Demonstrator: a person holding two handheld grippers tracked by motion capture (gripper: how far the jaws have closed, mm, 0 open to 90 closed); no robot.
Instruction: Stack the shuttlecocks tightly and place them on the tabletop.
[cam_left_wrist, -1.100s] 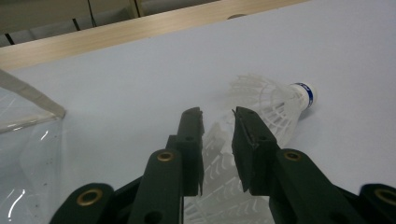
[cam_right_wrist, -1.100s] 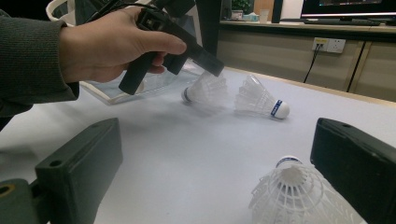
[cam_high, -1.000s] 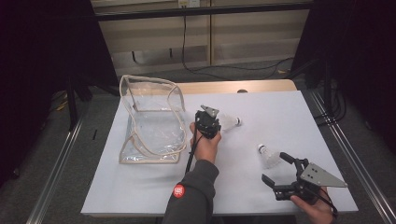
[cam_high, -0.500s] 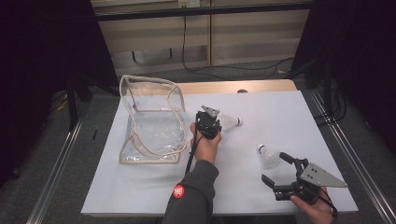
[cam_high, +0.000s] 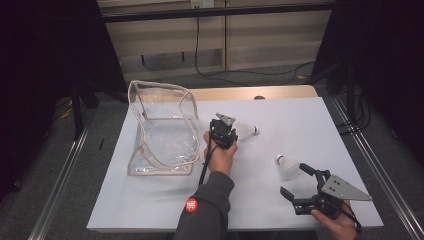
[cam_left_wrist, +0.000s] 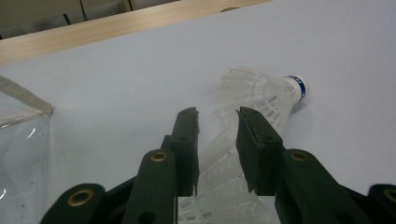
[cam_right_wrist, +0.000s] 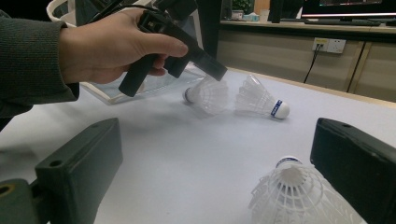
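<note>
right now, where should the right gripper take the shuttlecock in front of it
Probably the narrow part of the skirt just under the cork, coming from the right gripper side: its open fingers already stand either side of the shuttlecock, and the flared rim looks easily crushed.

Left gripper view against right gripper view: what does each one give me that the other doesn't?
Left gripper view: the left gripper, whose jaws have just been opening, straddles the nearest shuttlecock, close up; wooden table edge behind. Right gripper view: the hand on that gripper, and a third shuttlecock just ahead of the open right gripper. Both: the blue-banded shuttlecock and white tabletop.
</note>
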